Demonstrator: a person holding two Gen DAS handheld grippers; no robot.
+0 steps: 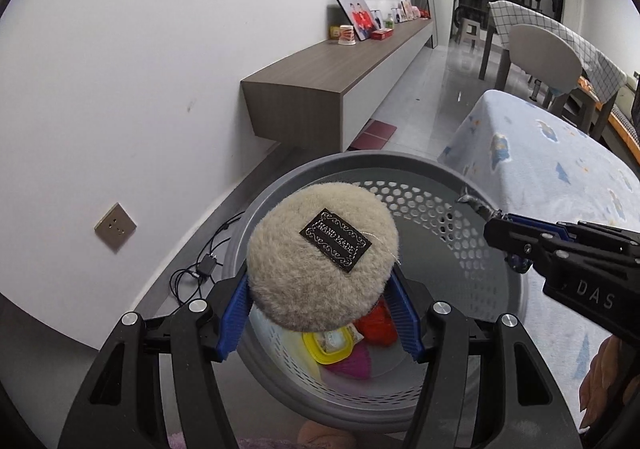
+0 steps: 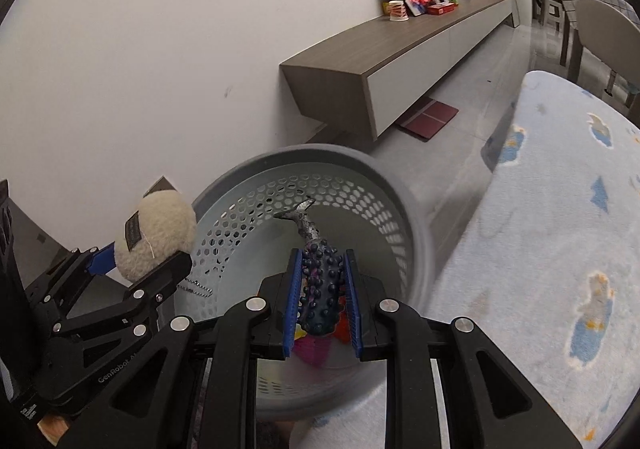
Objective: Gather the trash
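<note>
A fluffy pad [image 1: 322, 263] is pinched by the left gripper [image 1: 320, 313] and a knobbed toy [image 2: 320, 295] by the right gripper [image 2: 322, 299], both held above the basket [image 1: 424, 169]. The drop step is judged in hand. Next, both sets of jaws are to be spread so the items fall inside.

beige furry puff [image 1: 320, 263] with black patterned label; dark blue bumpy toy [image 2: 322, 289]; grey perforated basket [image 1: 436, 185]; pale blue patterned blanket [image 1: 560, 177].
</note>
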